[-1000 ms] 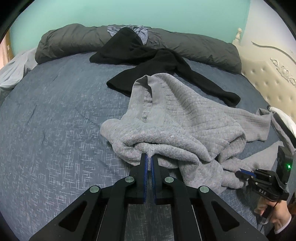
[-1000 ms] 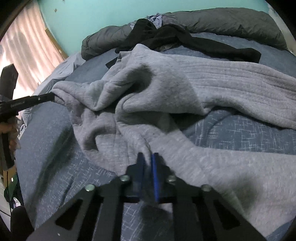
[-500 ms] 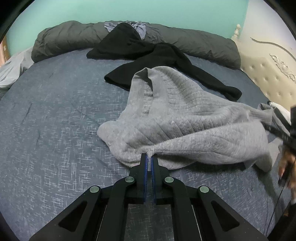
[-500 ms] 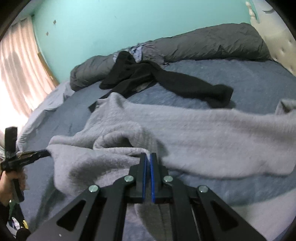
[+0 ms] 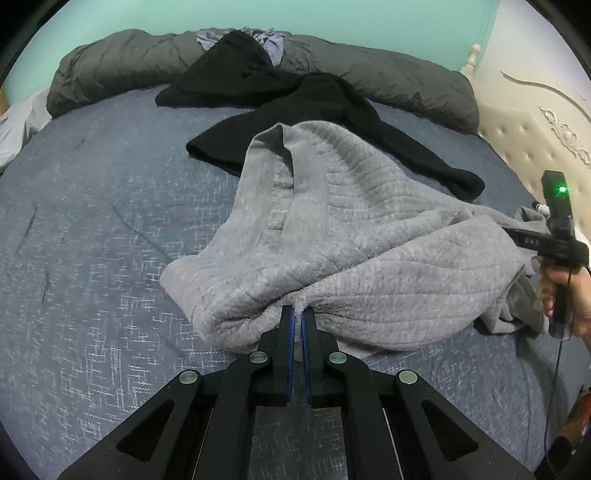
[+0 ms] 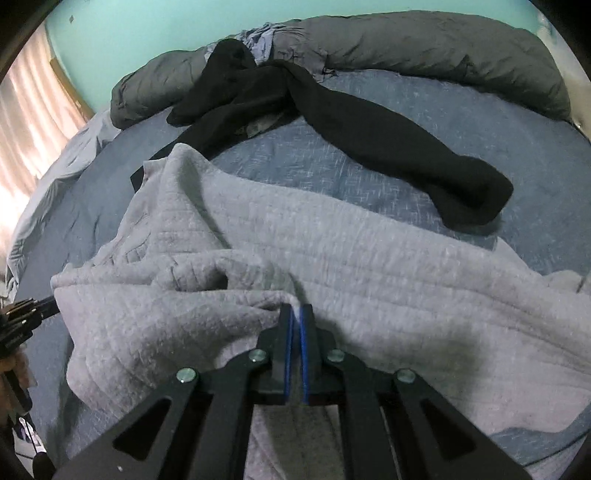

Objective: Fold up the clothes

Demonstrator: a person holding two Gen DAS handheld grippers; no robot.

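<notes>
The left gripper [image 5: 298, 314] pinches the near hem of the grey quilted knit sweater [image 5: 351, 236]; the right gripper [image 6: 297, 314] clamps another fold. The sweater is stretched between them across the blue bedsheet [image 5: 92, 221], with a black garment [image 6: 351, 125] beyond.

Grey ribbed garment [image 5: 351, 229]; black garment [image 5: 295, 107]; blue flecked bedsheet [image 5: 92, 221]; dark grey duvet [image 6: 424, 44]; wall [image 5: 295, 14] apparently mint green.
</notes>
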